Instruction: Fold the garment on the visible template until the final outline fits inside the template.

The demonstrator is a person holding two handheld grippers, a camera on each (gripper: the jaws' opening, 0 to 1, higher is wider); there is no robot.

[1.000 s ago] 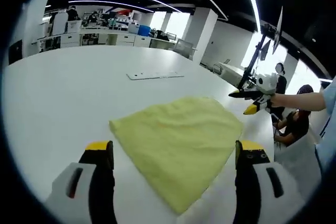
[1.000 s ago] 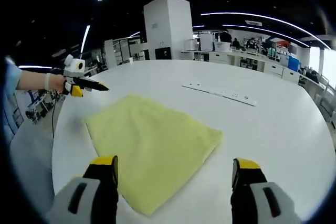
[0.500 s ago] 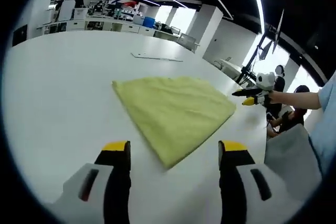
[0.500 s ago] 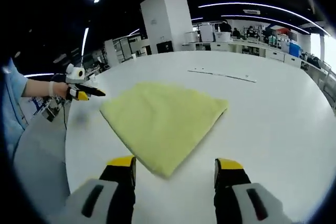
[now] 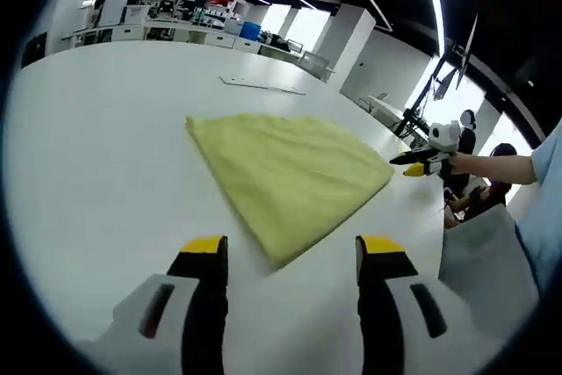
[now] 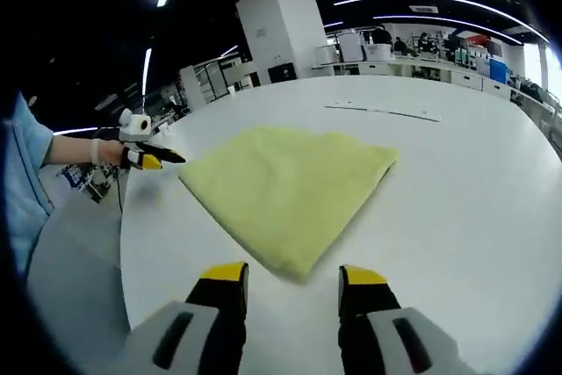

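Garment: one pale yellow folded cloth garment [image 5: 285,173], soft and flat, lying on the broad white round counter [image 5: 97,147]; no template outline can be made out under it.
Where it lies, left gripper view: at 12 o'clock from the left hand-held gripper [image 5: 285,256], its nearest corner pointing down at the gap between the jaws, near but not touching.
Where it lies, right gripper view: the garment [image 6: 285,186] sits at 12 o'clock from the right hand-held gripper [image 6: 288,277], nearest corner just beyond the yellow tips.
Long axis: the cloth reads as a rough triangle, widening away from each camera; the far edge runs from 10 to 2 o'clock.
Left hand-held gripper state: jaws moderately apart, empty, hovering above the counter.
Right hand-held gripper state: jaws narrower but parted, nothing between them.
Which is nearer: judged from the two views, the right looks slightly closer to its corner, though the difference is small.
Other gripper seen: the right one [image 5: 421,157] shows at 3 o'clock off the cloth's side corner; the left one [image 6: 145,158] at 9 o'clock in the right gripper view.
Count: one garment, two hand-held grippers, one thin white flat strip [image 5: 263,85] lying well beyond the cloth.
Next move, as a judgement: reaching forward to a near corner for another fold.
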